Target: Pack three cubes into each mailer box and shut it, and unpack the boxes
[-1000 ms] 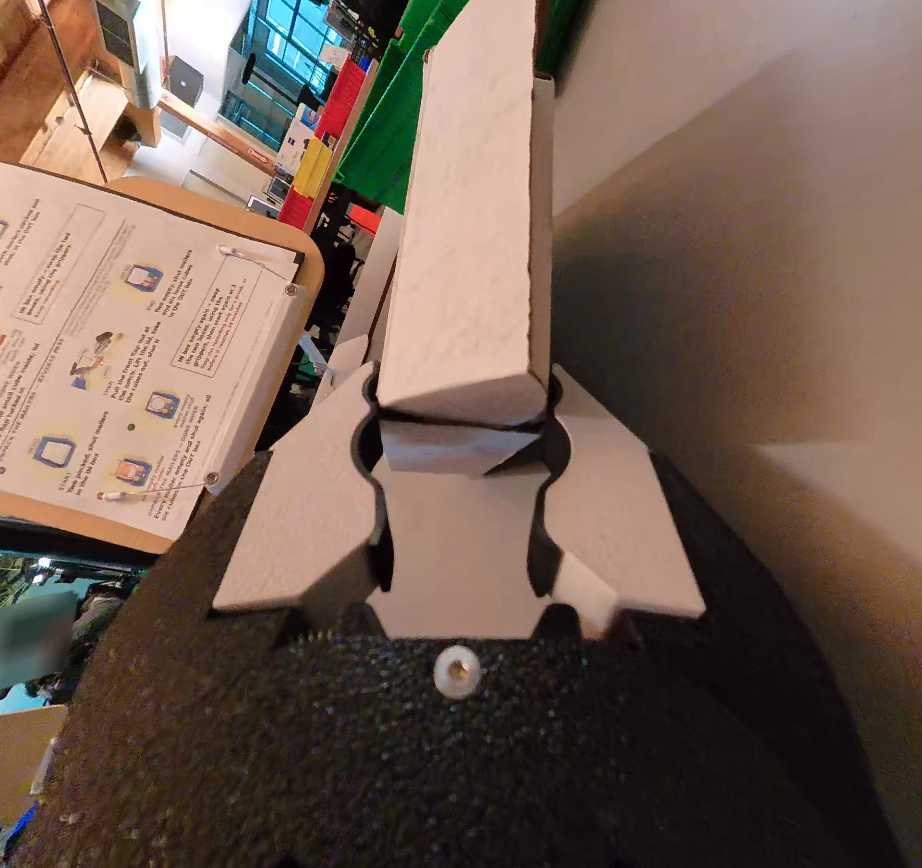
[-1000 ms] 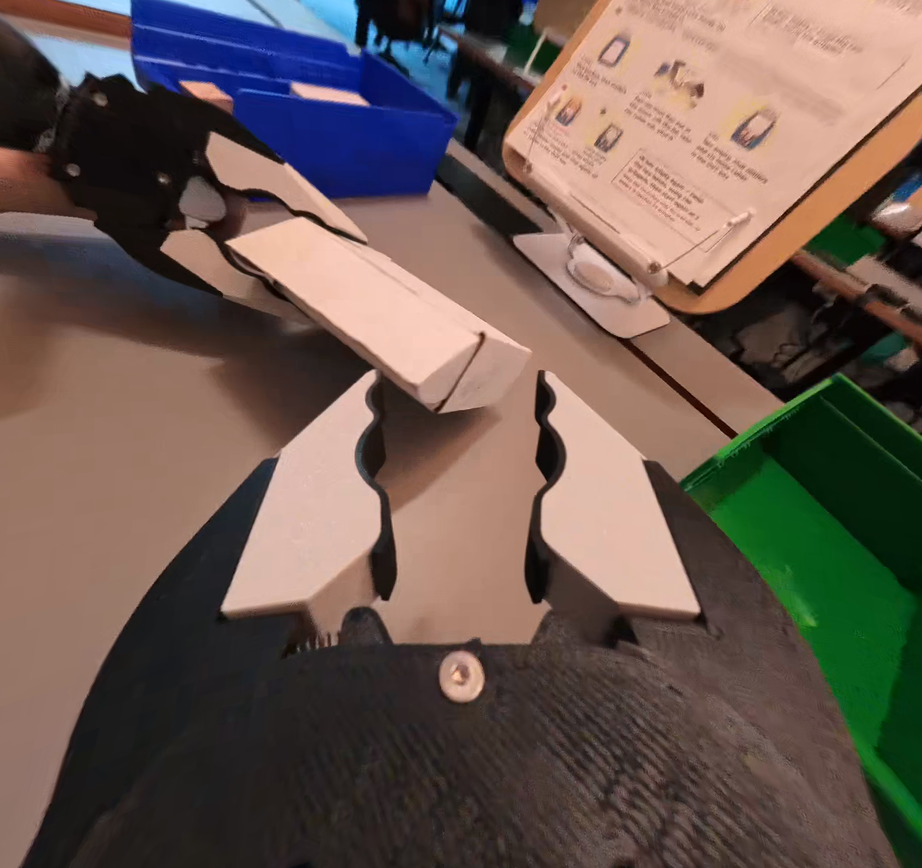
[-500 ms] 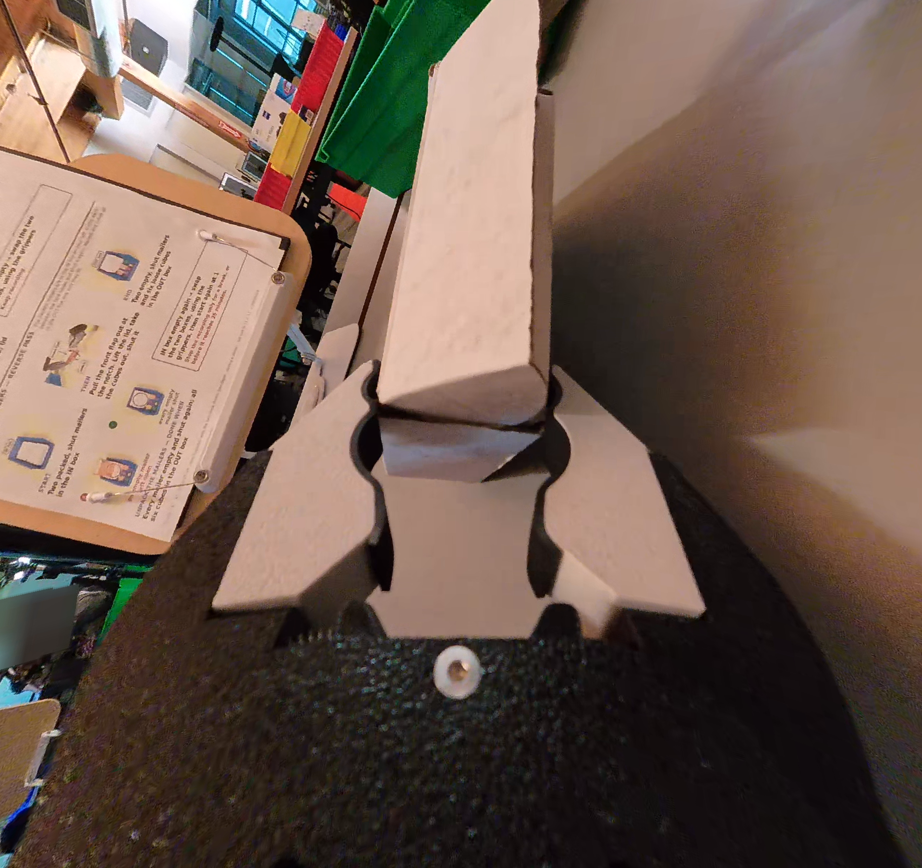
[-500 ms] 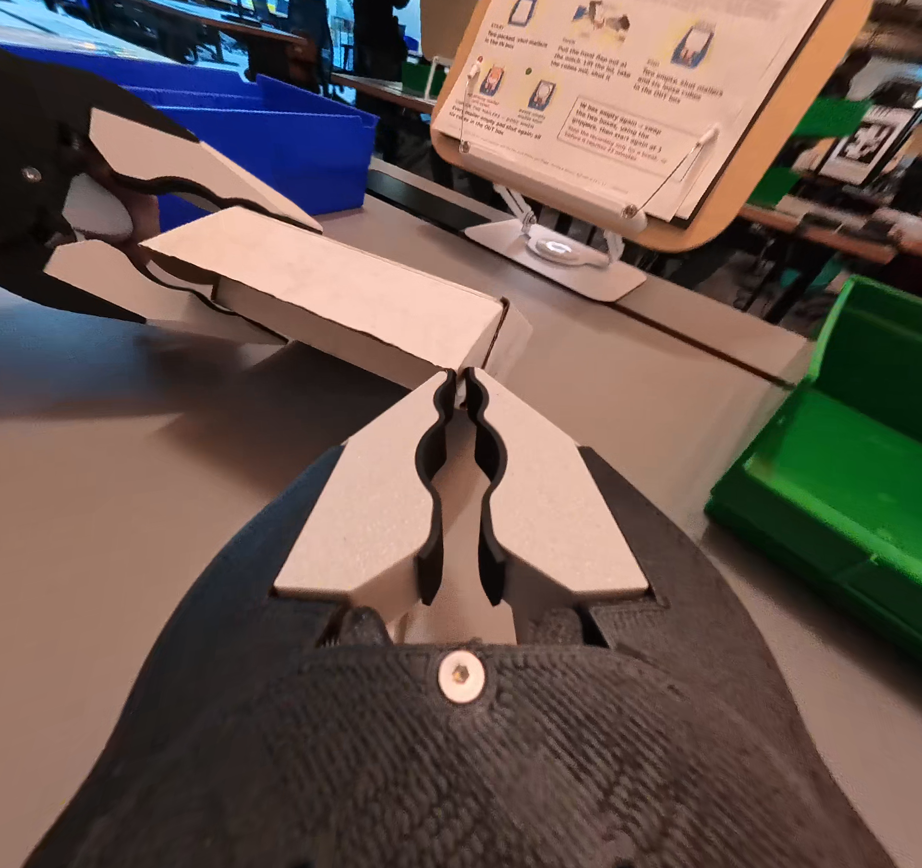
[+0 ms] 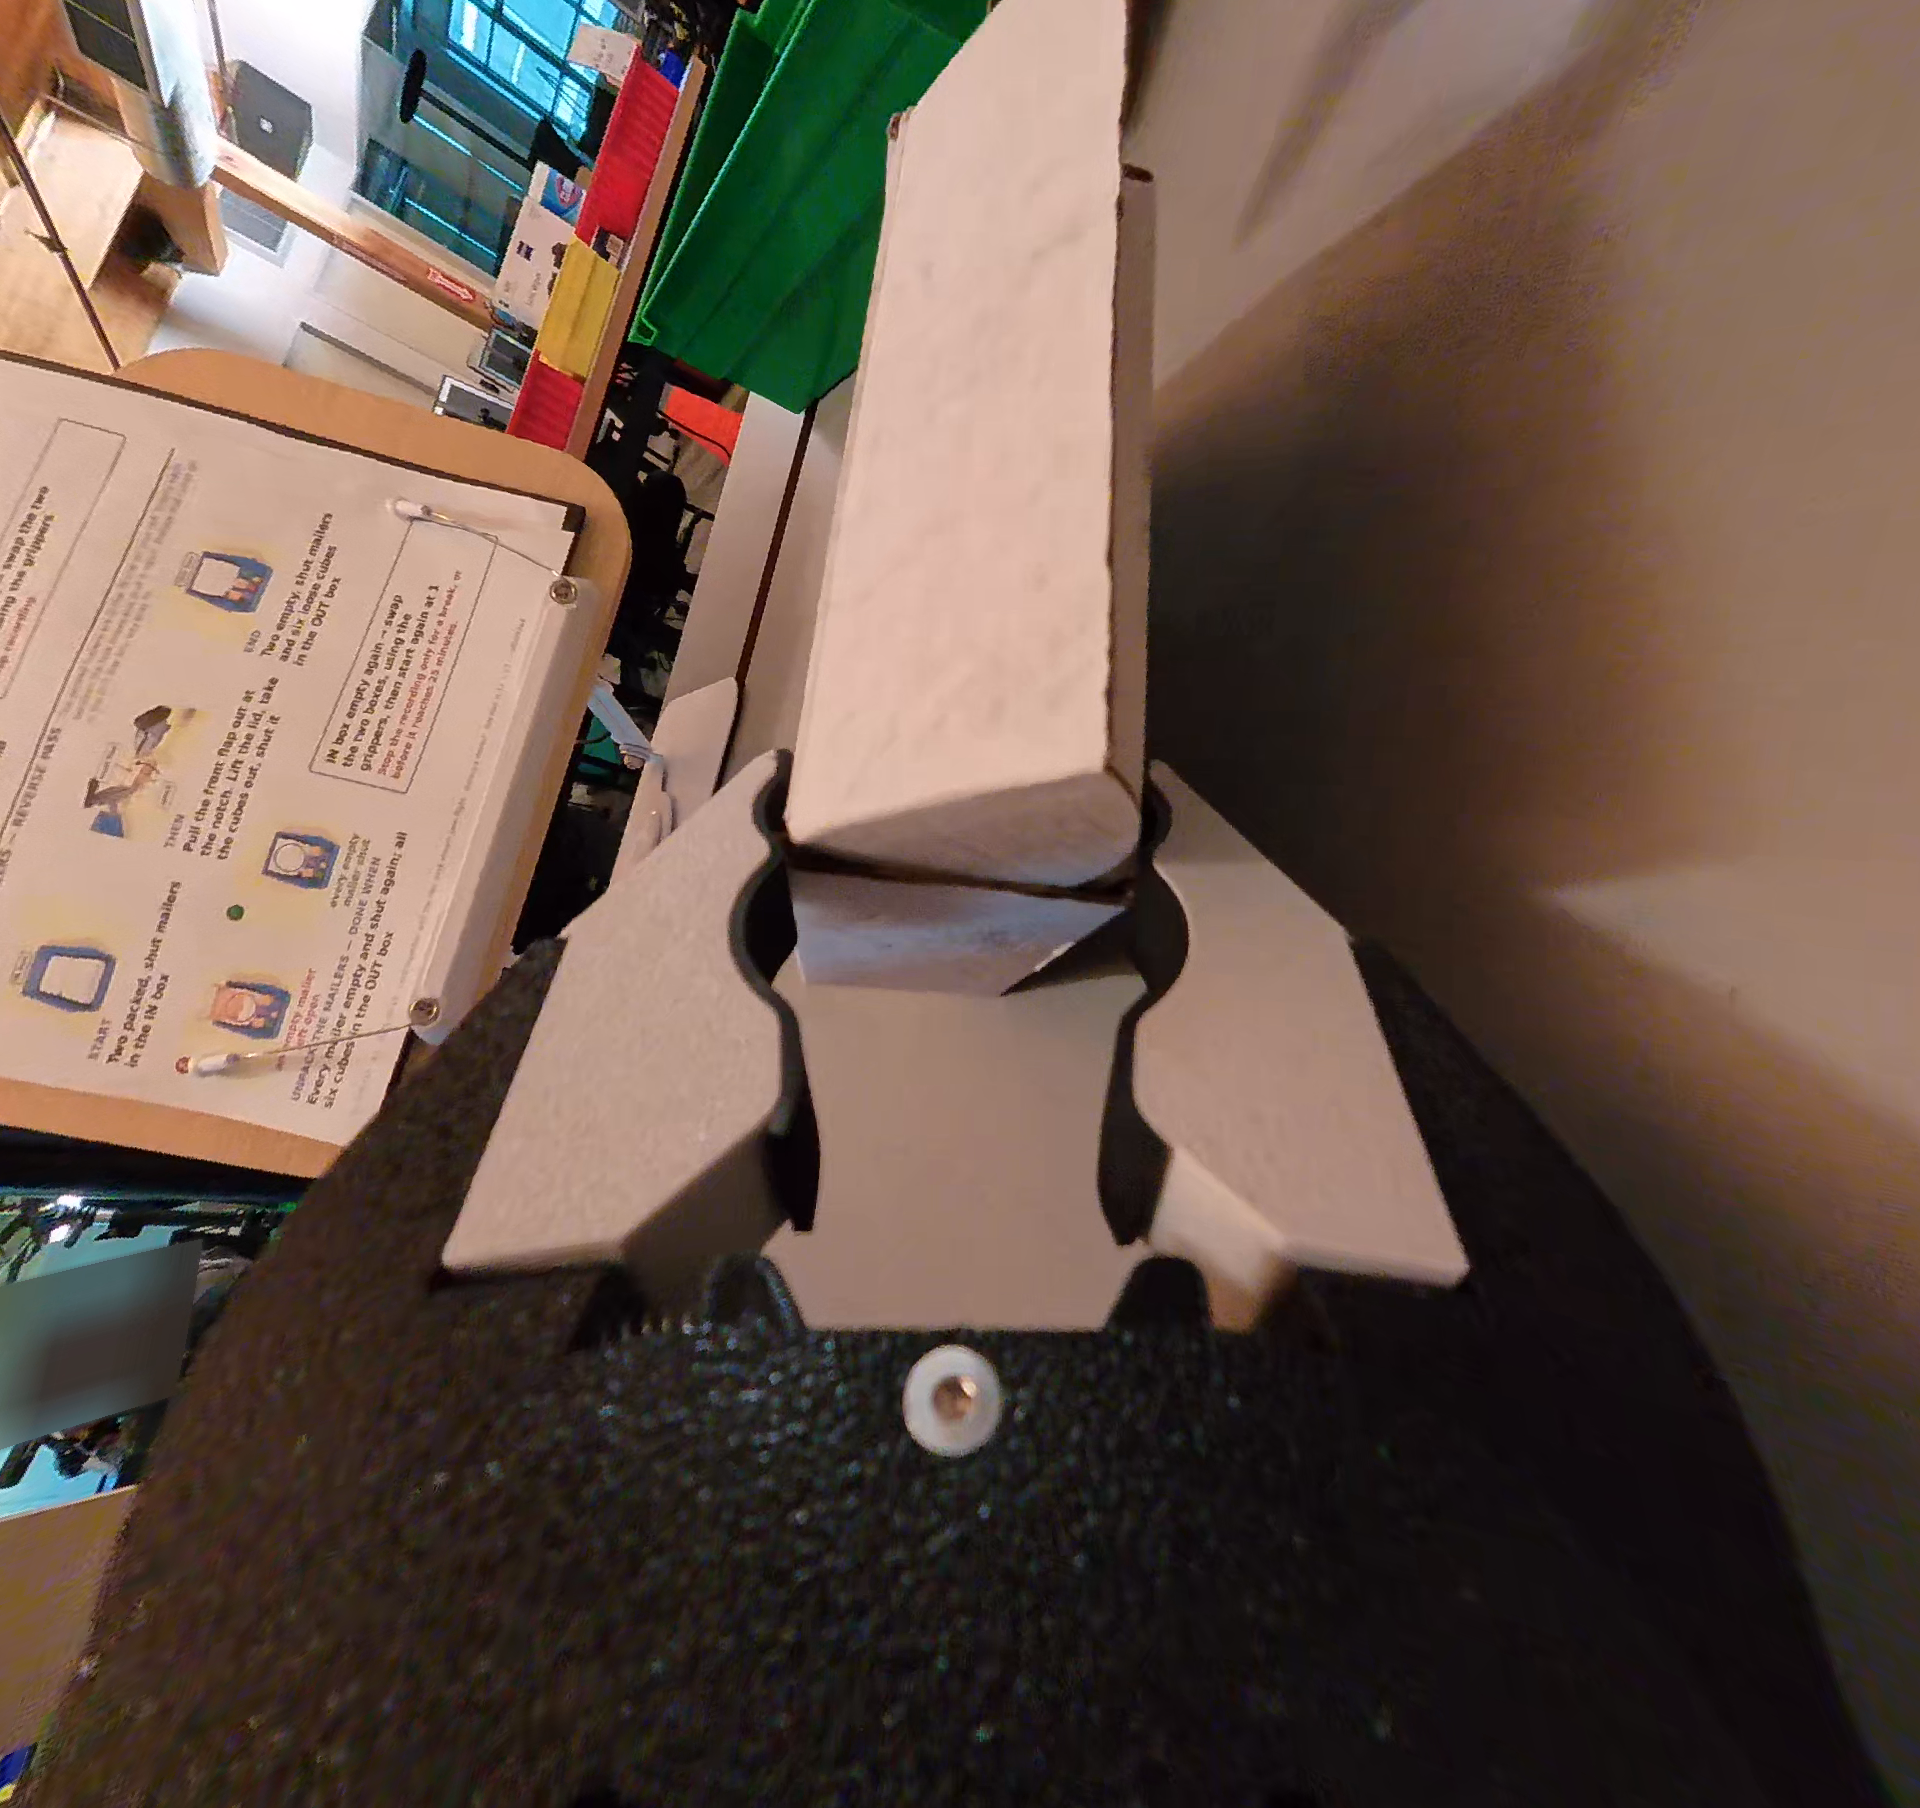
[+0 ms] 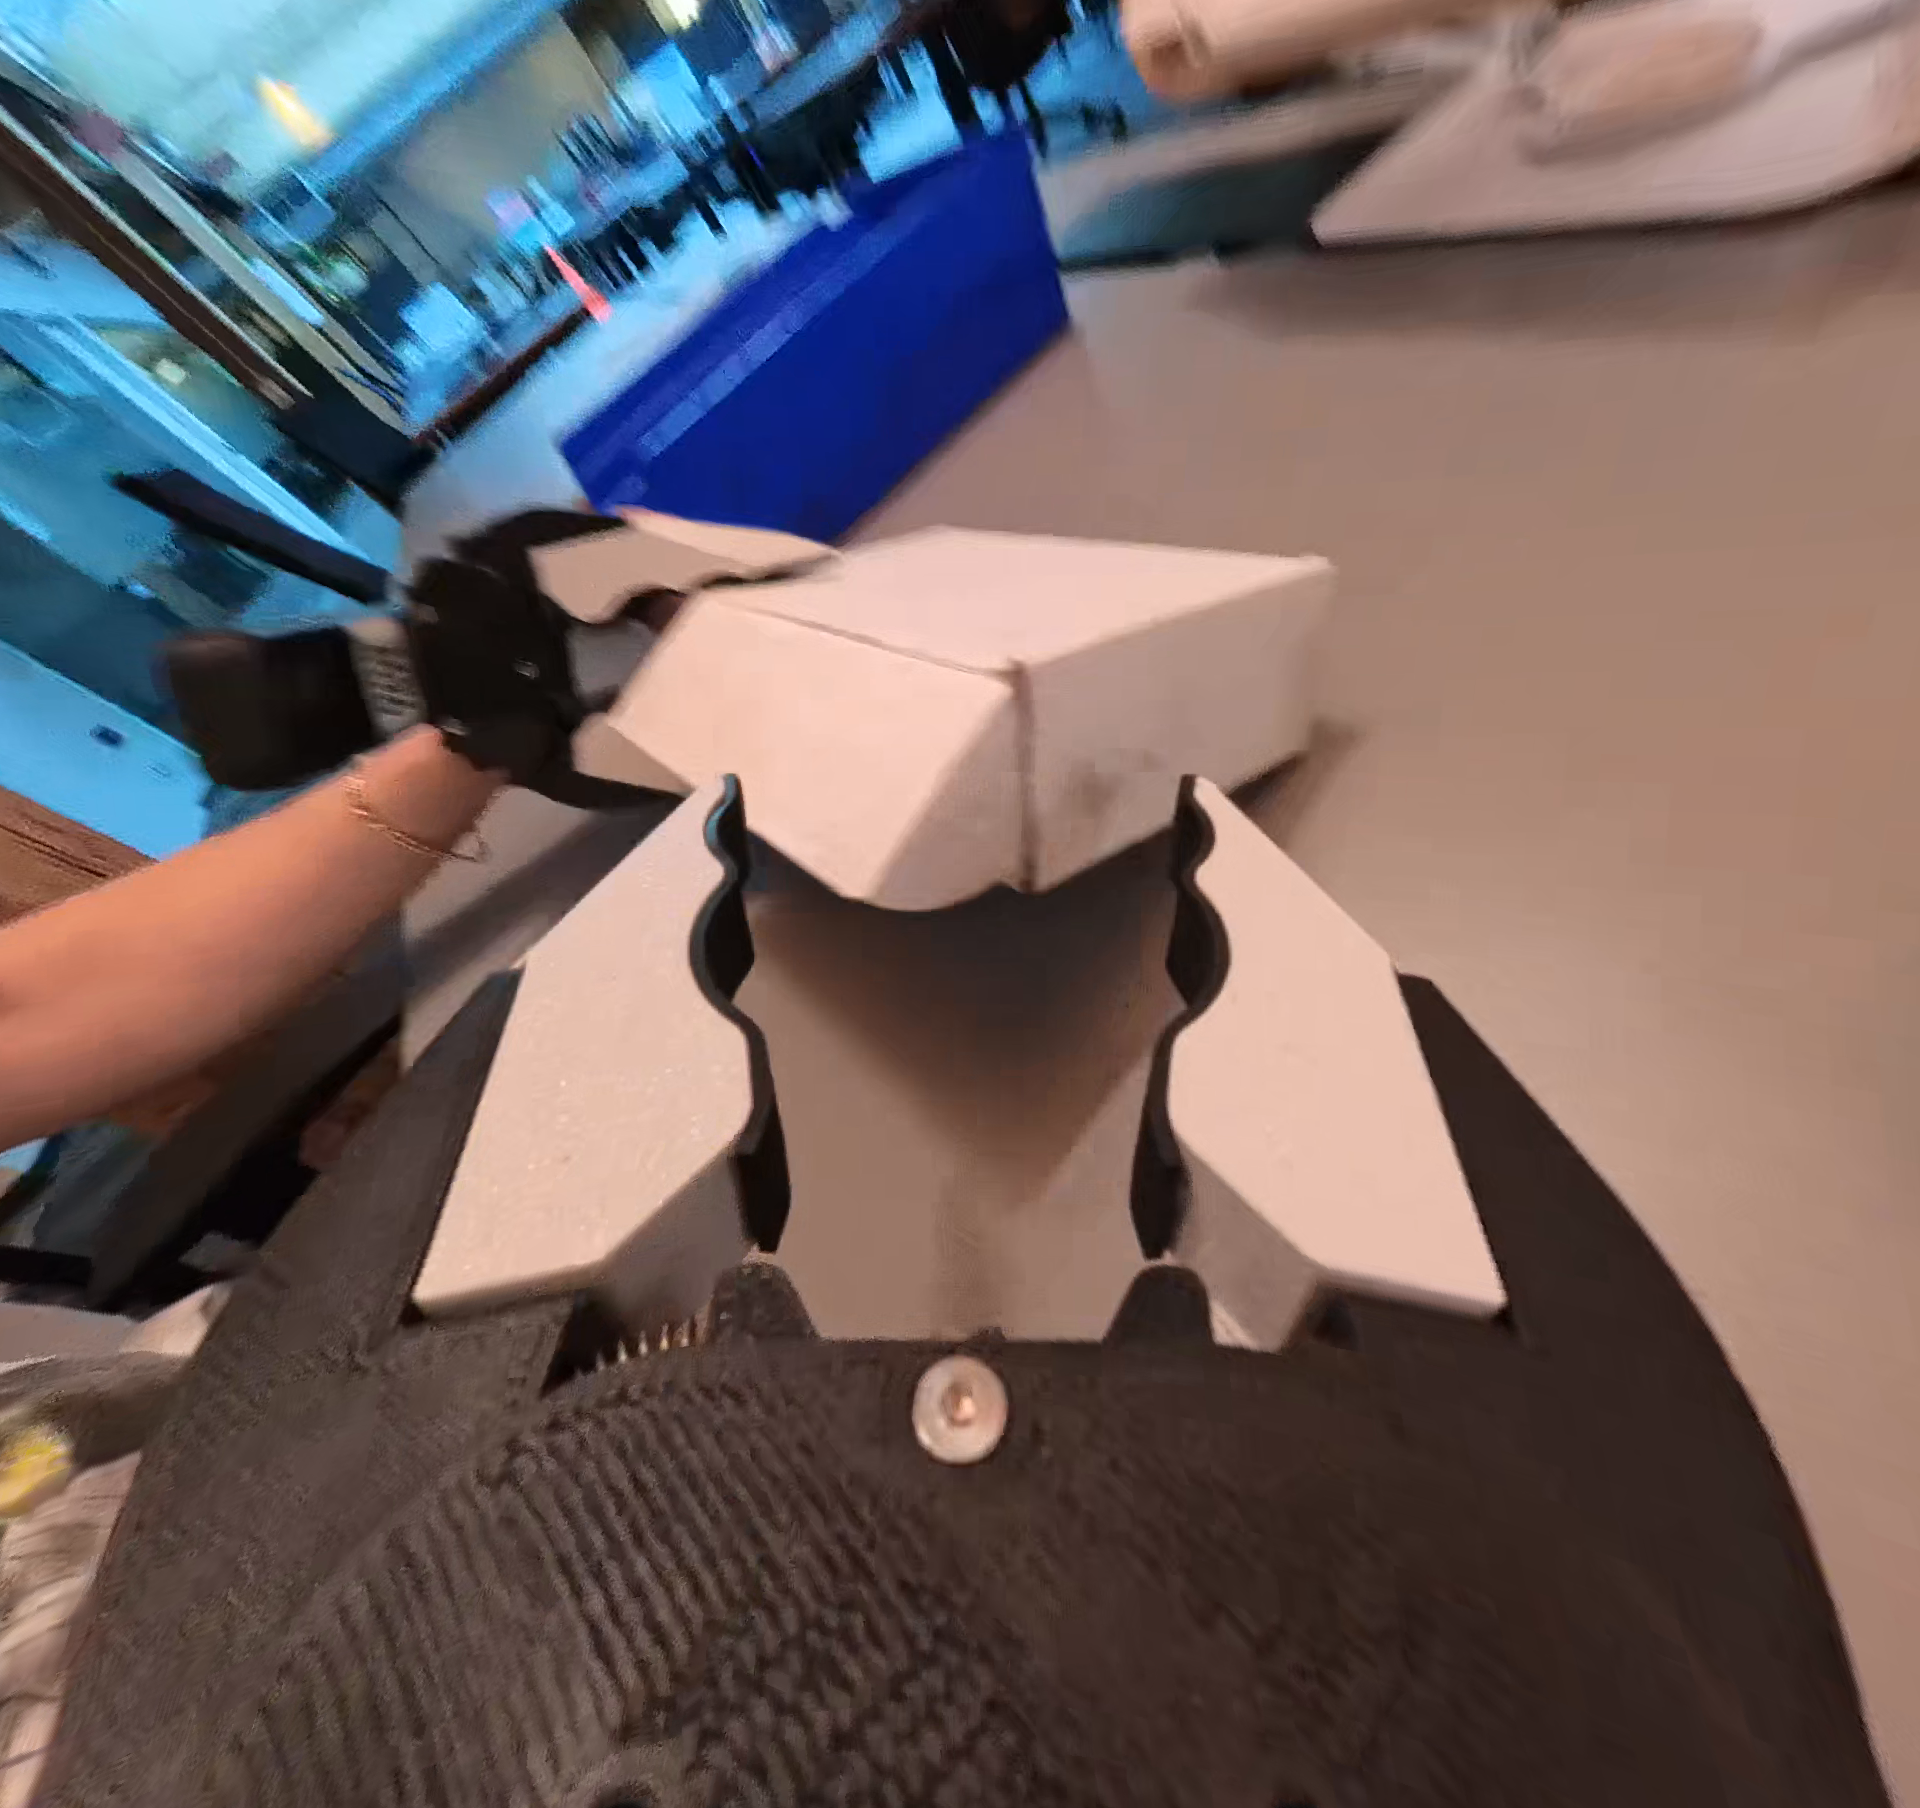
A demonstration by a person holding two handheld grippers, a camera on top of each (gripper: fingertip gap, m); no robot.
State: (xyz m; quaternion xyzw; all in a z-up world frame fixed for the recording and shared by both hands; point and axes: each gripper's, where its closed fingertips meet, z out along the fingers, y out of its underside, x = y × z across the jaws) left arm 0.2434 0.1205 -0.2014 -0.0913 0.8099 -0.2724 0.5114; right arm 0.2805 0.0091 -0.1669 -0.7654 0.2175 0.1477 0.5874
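Observation:
A white cardboard mailer box [image 5: 987, 511] is closed. My left gripper [image 5: 961, 823] is shut on one end of it, one finger on each broad face. In the right wrist view the box [image 6: 987, 678] is tilted over the grey table [image 6: 1558, 615], near corner raised above its shadow. The left gripper [image 6: 665, 636] clamps its far left end. My right gripper [image 6: 961, 802] is open and empty, its fingertips just short of the box's near corner, one on each side. No cubes are in view.
Green bins [image 5: 810, 200] stand beyond the box in the left wrist view. An instruction board [image 5: 260, 771] on a wooden stand is at the left. A blue bin [image 6: 831, 387] sits on the table behind the box. A person's forearm [image 6: 208, 927] reaches in from the left.
My right gripper shut at the box's end half a second ago, and now it is open again and has swung round to face the blue bin. The left gripper kept hold of the box.

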